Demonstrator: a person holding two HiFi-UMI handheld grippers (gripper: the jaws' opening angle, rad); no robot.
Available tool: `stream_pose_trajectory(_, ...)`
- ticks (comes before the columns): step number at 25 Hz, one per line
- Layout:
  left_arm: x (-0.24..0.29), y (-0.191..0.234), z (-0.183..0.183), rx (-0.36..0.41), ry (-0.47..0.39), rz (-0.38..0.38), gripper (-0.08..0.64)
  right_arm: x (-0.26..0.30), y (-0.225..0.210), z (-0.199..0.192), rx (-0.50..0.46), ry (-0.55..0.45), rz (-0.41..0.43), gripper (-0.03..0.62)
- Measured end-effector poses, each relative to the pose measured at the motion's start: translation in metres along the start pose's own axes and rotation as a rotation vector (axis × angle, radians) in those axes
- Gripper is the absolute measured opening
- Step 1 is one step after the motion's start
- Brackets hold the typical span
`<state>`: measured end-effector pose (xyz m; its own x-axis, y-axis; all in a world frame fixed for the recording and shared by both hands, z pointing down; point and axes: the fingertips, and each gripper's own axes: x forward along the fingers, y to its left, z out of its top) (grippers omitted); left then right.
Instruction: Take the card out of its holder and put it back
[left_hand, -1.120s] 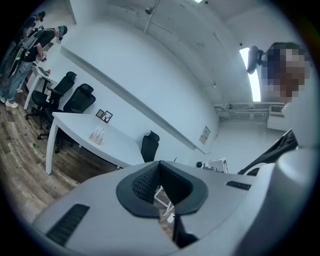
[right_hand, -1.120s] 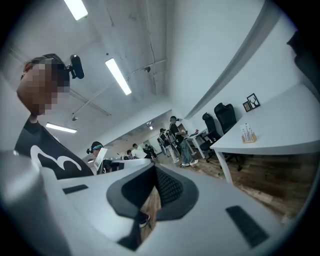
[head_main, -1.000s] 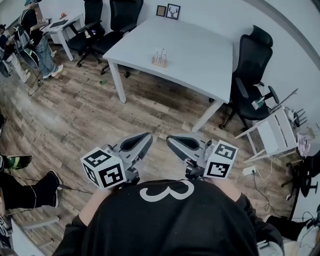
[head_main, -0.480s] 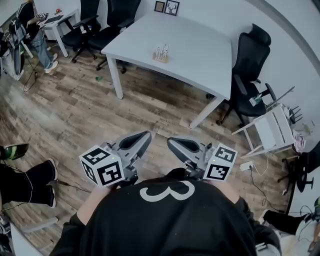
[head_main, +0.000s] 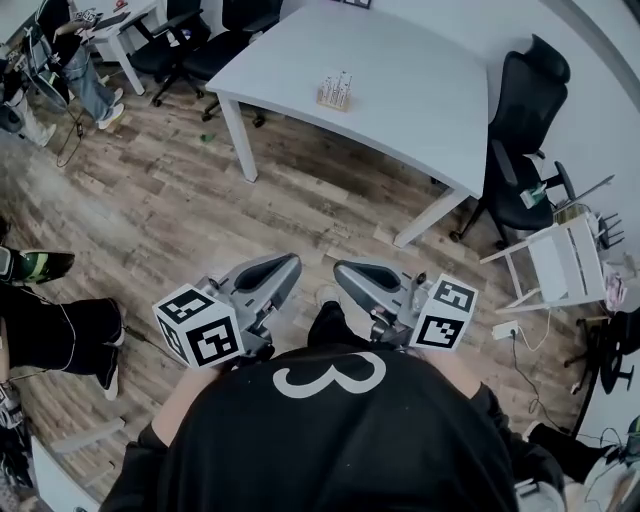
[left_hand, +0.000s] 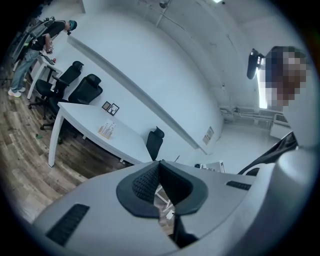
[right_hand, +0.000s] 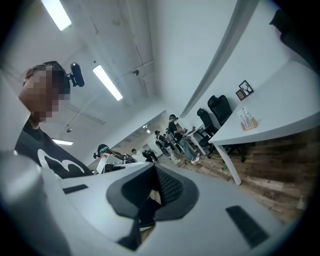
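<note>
Two claws: left gripper (head_main: 288, 264) and right gripper (head_main: 341, 270), both closed, empty.
Card holder (head_main: 334, 93): far off on table (head_main: 420, 90), seemingly filled.

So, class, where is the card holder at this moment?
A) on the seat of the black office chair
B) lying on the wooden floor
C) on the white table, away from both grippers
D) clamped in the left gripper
C: the card holder stands on the white table, far from the left gripper and the right gripper, which are both shut with nothing between their jaws.
</note>
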<state>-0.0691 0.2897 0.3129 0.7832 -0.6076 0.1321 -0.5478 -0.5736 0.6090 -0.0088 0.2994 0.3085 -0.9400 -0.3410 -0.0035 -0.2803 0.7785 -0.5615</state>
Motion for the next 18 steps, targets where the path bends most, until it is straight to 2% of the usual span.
stream_pose_trajectory(5, 0.032, 0.036, 0.024, -0.028, -0.014, 0.054, 0.014, 0.018, -0.042, 0.03, -0.014, 0.023, 0.046, 0.009)
stream_pose_trajectory(13, 0.136, 0.081, 0.076, -0.029, 0.017, 0.055, 0.014, 0.018, -0.151, 0.095, 0.019, 0.015, 0.019, 0.009)
stream_pose_trajectory(18, 0.181, 0.099, 0.102, -0.021, 0.016, 0.062, 0.014, 0.013, -0.195, 0.125, 0.012, 0.015, 0.006, 0.009)
